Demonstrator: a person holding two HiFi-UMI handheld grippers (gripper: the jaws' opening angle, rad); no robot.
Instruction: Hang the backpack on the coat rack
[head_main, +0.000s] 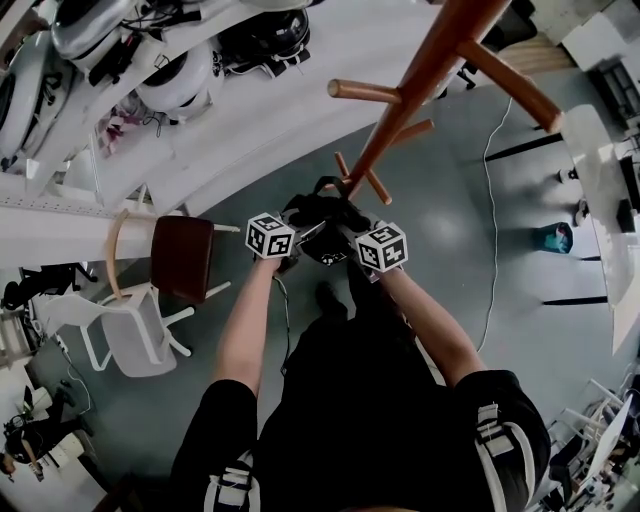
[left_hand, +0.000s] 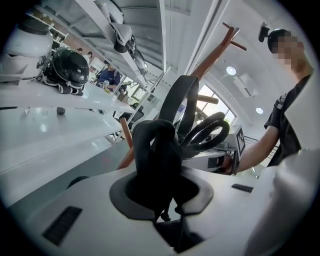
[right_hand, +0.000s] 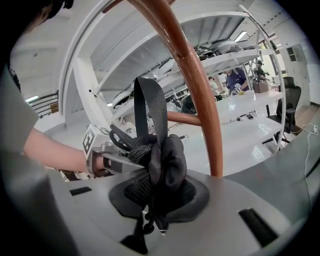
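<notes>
Up close, a person's bare forearms reach forward, a gripper in each hand. The left gripper (head_main: 292, 243) has its jaws clamped on bunched black fabric of the backpack (head_main: 322, 214). The right gripper (head_main: 352, 243) pinches another fold of it, with a strap rising above. The backpack's top is held between the two grippers, just beside the slanting wooden pole of the coat rack (head_main: 420, 90), near its lower pegs. Farther off are a brown-seated chair (head_main: 182, 255) and white shelves (head_main: 250, 110) holding helmets (head_main: 175, 75).

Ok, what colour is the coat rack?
The rack is reddish-brown wood; the head view shows it best.
</notes>
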